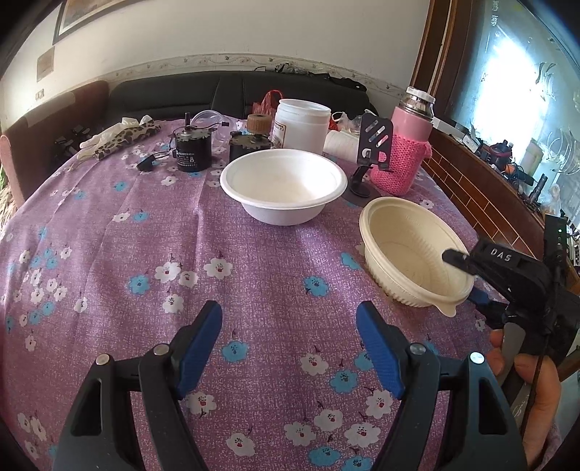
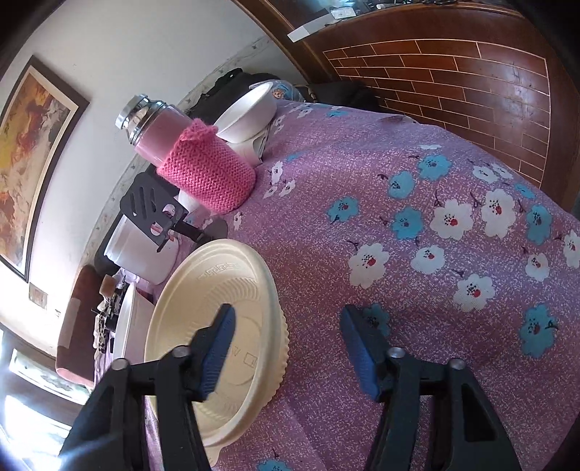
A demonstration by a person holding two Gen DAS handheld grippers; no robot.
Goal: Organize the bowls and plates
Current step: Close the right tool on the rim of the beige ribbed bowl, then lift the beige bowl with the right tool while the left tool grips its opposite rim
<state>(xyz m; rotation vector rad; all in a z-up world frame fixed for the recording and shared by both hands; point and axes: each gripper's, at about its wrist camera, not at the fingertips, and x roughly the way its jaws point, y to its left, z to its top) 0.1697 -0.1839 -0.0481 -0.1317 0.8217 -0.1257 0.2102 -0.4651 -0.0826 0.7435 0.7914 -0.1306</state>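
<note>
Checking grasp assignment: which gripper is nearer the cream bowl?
Right. The right gripper straddles the cream bowl rim, one finger inside. The left gripper hovers open over bare cloth, apart from it.

Home living room: dark sofa (image 1: 235,94) behind table; floral purple tablecloth (image 1: 145,253); framed painting (image 2: 25,152) on wall; knit-sleeved pink flask (image 1: 406,145); disposable bowls (image 1: 282,184).

A white wall (image 1: 235,32) runs behind the table, with a patterned border strip (image 1: 217,59) along its lower edge and a dark-framed painting (image 2: 29,159) hanging on it. A black sofa (image 1: 232,92) sits against the wall. A purple floral tablecloth (image 1: 253,275) covers the table. Brown brick-pattern panelling (image 2: 471,83) stands on the right, below a bright etched-glass window (image 1: 522,94).
</note>
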